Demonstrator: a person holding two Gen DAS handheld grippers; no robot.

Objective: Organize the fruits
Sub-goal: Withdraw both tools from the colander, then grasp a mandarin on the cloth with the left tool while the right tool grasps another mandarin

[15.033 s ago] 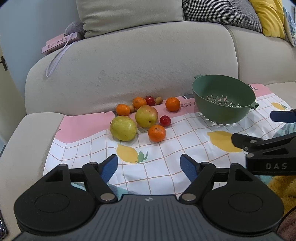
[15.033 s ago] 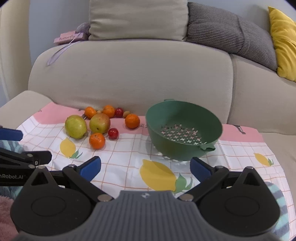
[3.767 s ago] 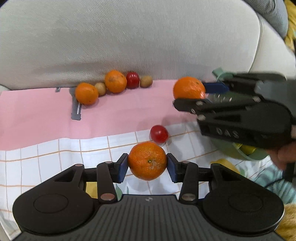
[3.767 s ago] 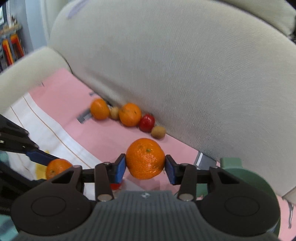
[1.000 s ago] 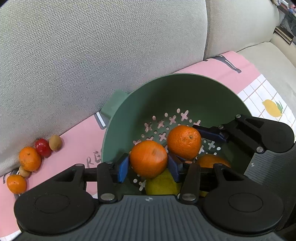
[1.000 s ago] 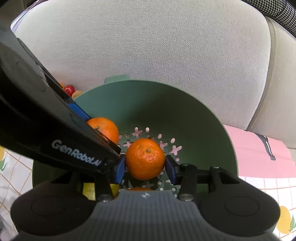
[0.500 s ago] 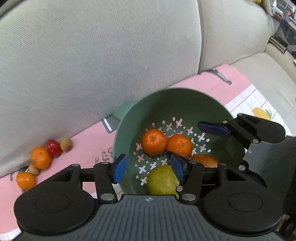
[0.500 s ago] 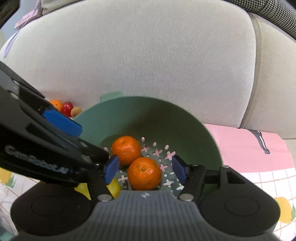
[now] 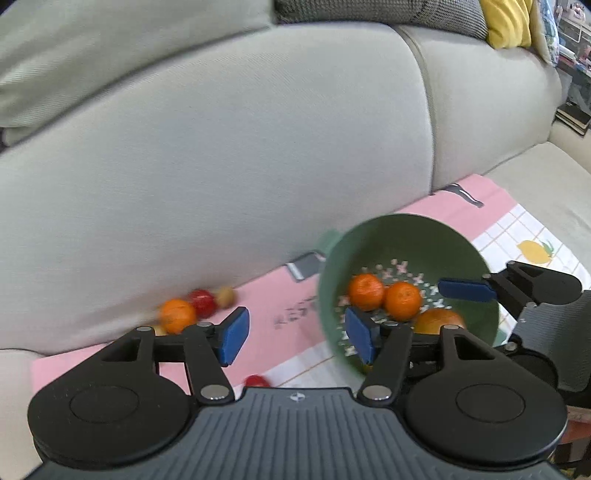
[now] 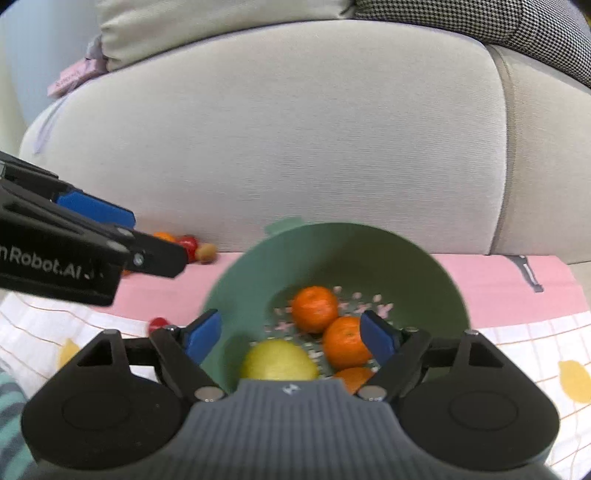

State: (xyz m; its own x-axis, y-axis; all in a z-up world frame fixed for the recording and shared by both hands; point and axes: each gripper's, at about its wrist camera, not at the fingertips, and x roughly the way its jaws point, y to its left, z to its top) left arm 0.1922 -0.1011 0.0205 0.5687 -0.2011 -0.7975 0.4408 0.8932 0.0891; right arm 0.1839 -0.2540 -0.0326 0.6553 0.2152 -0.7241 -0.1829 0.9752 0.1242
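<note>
The green colander [image 9: 436, 236] [image 10: 369, 251] holds two oranges [image 9: 365, 291] [image 10: 314, 308], a yellow-green pear [image 10: 277, 360] and a reddish apple [image 9: 437, 320]. My left gripper [image 9: 295, 334] is open and empty, raised to the left of the colander. My right gripper [image 10: 291, 338] is open and empty above the colander's near side. An orange [image 9: 177, 314], a red fruit [image 9: 201, 301] and a small brown fruit [image 9: 226, 295] lie by the sofa back. A small red fruit [image 9: 256, 380] [image 10: 158, 322] lies on the cloth.
The checked lemon-print cloth with a pink border [image 10: 509, 295] covers the sofa seat. The beige sofa back [image 9: 258, 147] rises just behind the fruit. Cushions [image 10: 480, 22] rest on top of it.
Both grippers have let their oranges go into the colander, opened, and pulled up and back. My left gripper has swung to the left.
</note>
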